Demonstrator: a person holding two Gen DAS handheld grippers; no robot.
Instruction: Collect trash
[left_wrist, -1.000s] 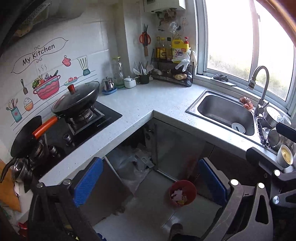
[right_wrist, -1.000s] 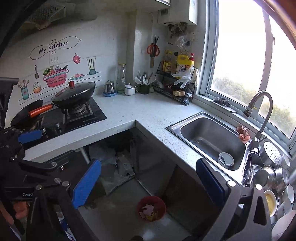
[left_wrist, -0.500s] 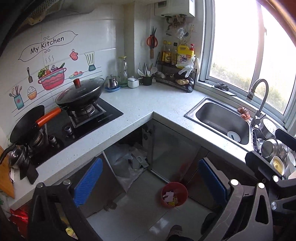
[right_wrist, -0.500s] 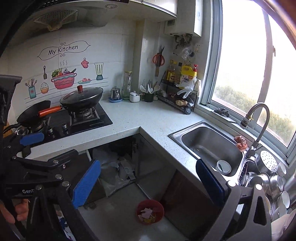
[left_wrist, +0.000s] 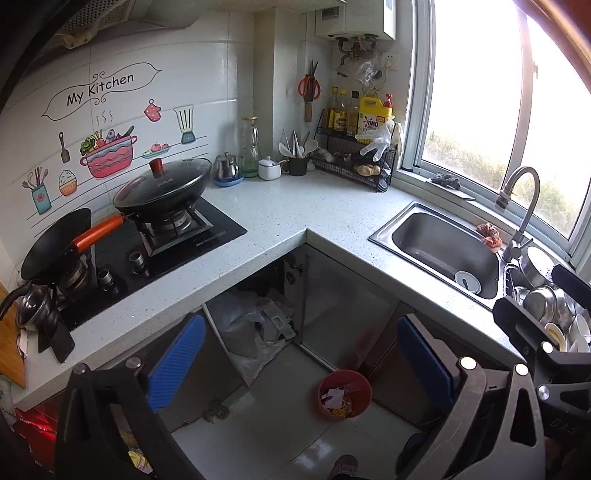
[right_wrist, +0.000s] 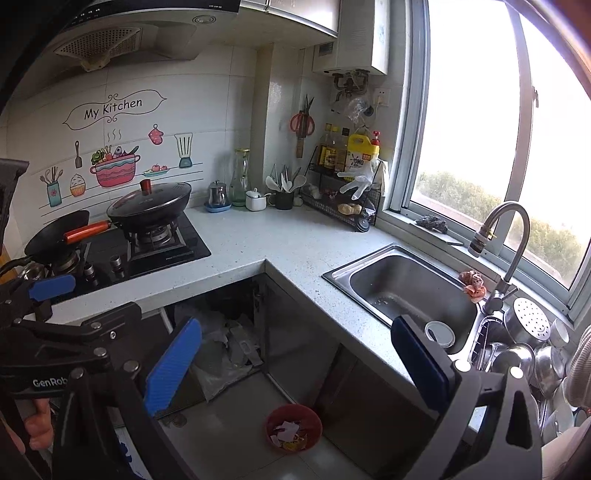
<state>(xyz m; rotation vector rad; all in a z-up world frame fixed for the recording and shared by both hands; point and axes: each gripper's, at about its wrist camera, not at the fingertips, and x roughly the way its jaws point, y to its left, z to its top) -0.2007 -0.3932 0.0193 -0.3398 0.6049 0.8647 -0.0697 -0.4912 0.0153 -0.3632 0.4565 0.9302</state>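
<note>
Both tools are hanging high above the kitchen floor, and both are standing with their blue pads wide apart, holding nothing. The left tool (left_wrist: 299, 363) is looking down over the corner of the worktop (left_wrist: 295, 218), and the right tool (right_wrist: 295, 363) is looking at the same corner from a little more to the right; its black frame is showing at the right edge of the left view.

The task's thing is the red trash bin (left_wrist: 345, 394), which is standing upright on the floor tiles in front of the lower cabinet under the sink (left_wrist: 443, 249). It is lying below and forward of both tools, well apart from them. In the left view it is sitting between the two pads, closer to the right pad; in the right view the red trash bin (right_wrist: 293, 427) is appearing almost in the middle between the pads. From this I am judging that the right tool is lined up better, but which tool is really nearer I cannot tell.

The bin is round, so it has no long axis across the floor; its axis is going straight up, and its open mouth is pointing upward toward the tools. Paper scraps (right_wrist: 286, 432) are lying inside it, white, pink and yellow. A crumpled plastic bag (left_wrist: 251, 328) is lying in the open cabinet to the left of the bin.

I am judging that the coming move is a long descent to the rim, with the pads coming over one wall of the bin.
</note>
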